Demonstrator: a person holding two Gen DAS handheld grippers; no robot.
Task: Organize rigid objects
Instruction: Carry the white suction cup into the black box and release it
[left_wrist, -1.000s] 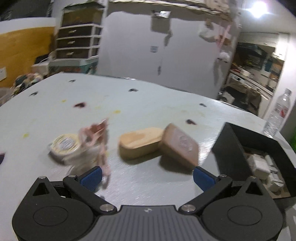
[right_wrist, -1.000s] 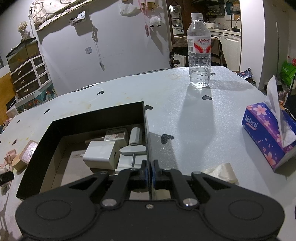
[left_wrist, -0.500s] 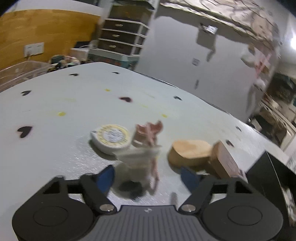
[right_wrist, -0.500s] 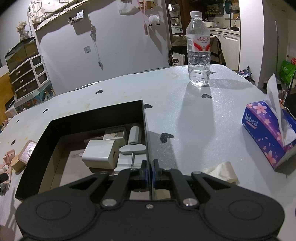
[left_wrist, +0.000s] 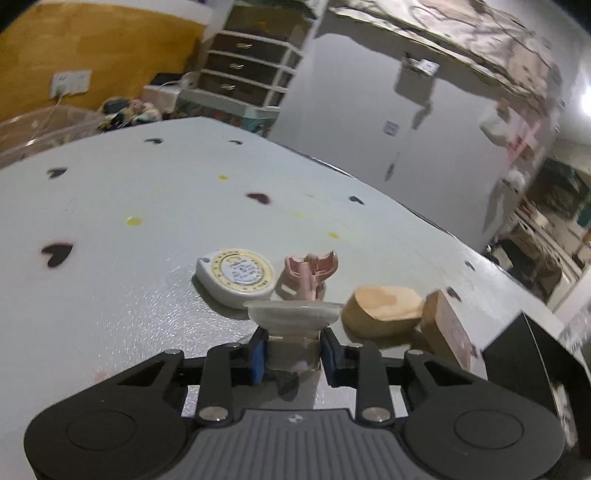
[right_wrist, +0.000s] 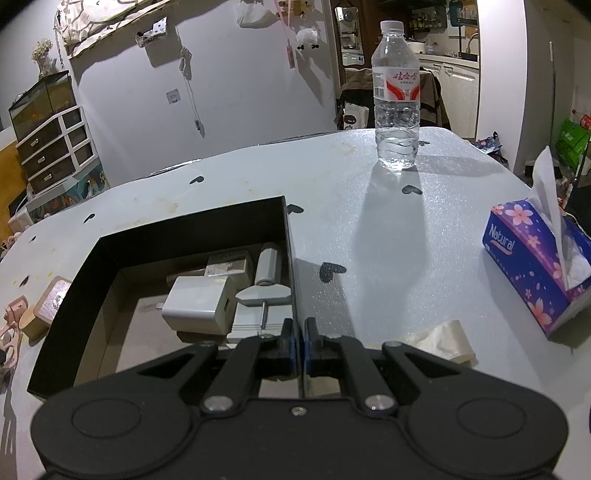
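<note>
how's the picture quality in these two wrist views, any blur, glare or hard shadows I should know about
Left wrist view: dim and grainy, far wall and right edge smeared, a bright light flaring top right; the pink clip and tape measure by the left tool stay readable. Right wrist view: sharp, with the water bottle casting a long hard shadow toward the camera; both bend straight lines at the rim.

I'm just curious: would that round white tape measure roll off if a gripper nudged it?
Probably not: the tape measure lies flat on its broad face on the table, so it should slide rather than roll. Its smooth, hard-looking case may slip between pads. It looks small and likely light.
</note>
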